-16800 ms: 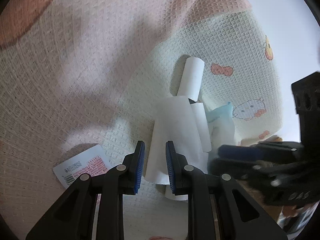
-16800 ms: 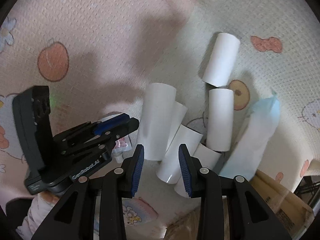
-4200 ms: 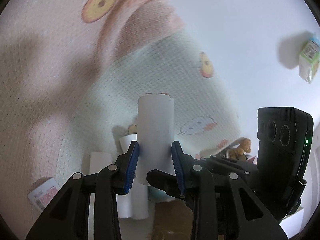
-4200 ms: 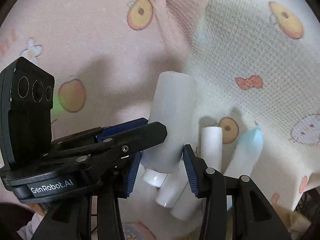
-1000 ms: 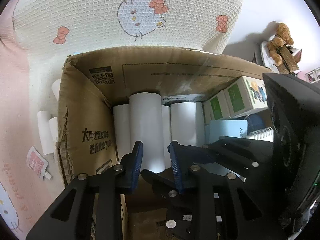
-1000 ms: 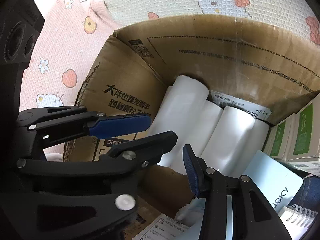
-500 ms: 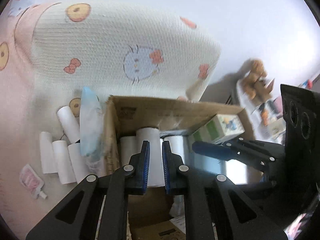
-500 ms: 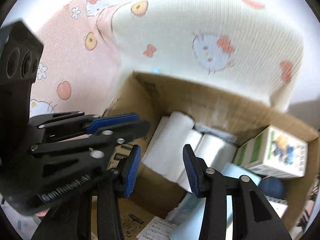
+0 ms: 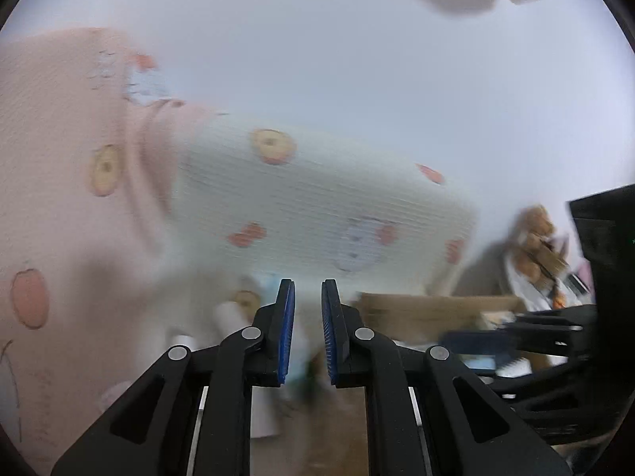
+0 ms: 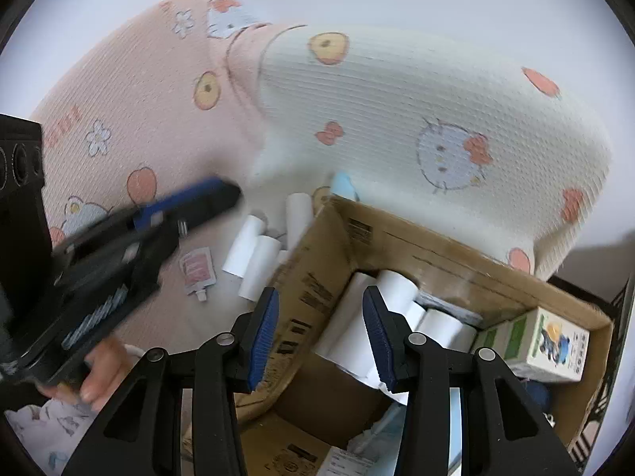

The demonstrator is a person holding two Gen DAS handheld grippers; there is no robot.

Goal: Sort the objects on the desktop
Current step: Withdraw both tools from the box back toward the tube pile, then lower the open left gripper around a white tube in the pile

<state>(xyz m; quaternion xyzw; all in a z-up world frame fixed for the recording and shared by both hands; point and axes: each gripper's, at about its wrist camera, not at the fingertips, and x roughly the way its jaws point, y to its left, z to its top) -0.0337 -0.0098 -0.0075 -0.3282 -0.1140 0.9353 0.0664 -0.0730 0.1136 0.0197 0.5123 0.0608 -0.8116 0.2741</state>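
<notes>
A cardboard box stands at the lower right of the right wrist view with several white paper rolls upright inside. More white rolls lie on the bedding left of the box, next to a light-blue packet and a small pink sachet. My right gripper is open and empty above the box's left wall. My left gripper is empty, its jaws a narrow gap apart, raised above the rolls; it also shows blurred in the right wrist view. The left wrist view is motion-blurred.
The box also holds green-and-white cartons and papers. Pink and cream cartoon-print bedding spreads behind it. A brown plush toy sits at the right in the left wrist view. A white wall is behind.
My left gripper has let go of the white roll in the box, pulled up and swung left towards the loose rolls. My right gripper has risen a little above the box.
</notes>
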